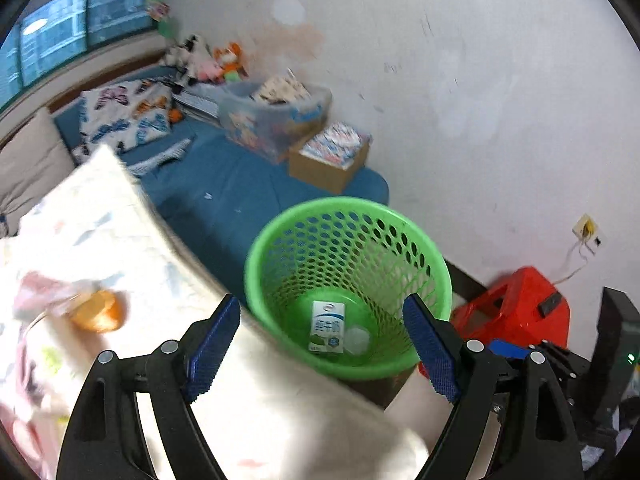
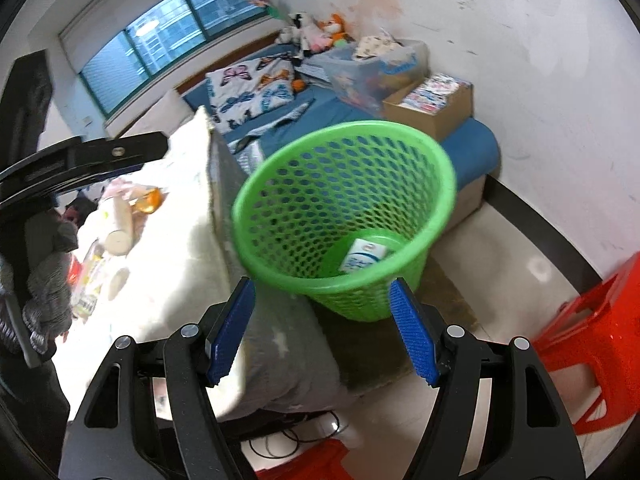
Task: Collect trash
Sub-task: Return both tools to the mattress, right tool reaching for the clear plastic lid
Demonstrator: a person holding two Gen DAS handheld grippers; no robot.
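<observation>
Trash waiting on the white patterned bedspread [image 2: 168, 256] is what you should read first: near its left edge in the right wrist view lie a cream cylindrical bottle [image 2: 117, 220] and, just beside it, an orange translucent plastic container [image 2: 149, 200] with pale wrapping around it; further scraps sit below them, too blurred to name. From the left wrist view the same orange container [image 1: 98, 312] lies well left of your left gripper [image 1: 324, 344], whose blue-padded fingers [image 1: 212, 348] are spread wide with nothing between them. Moving right, the green perforated plastic wastebasket [image 1: 348, 216] stands on the floor against the bed's right edge, and on its bottom lie a white and blue milk carton [image 1: 327, 326] and a small round translucent lid [image 1: 357, 340] touching it. Your right gripper [image 2: 324, 328] hangs just above the bed's corner, facing the basket [image 2: 344, 136], its fingers [image 2: 412, 332] also released and empty. Farther right stands a red plastic stool [image 2: 592, 336], no part of the job. By my judgement you are between items: some trash is already binned and both tools are free. The next move calls for swinging a gripper left over the bedspread, lining the open fingers across the bottle or the orange container, then closing firmly since both look smooth and likely to roll.
</observation>
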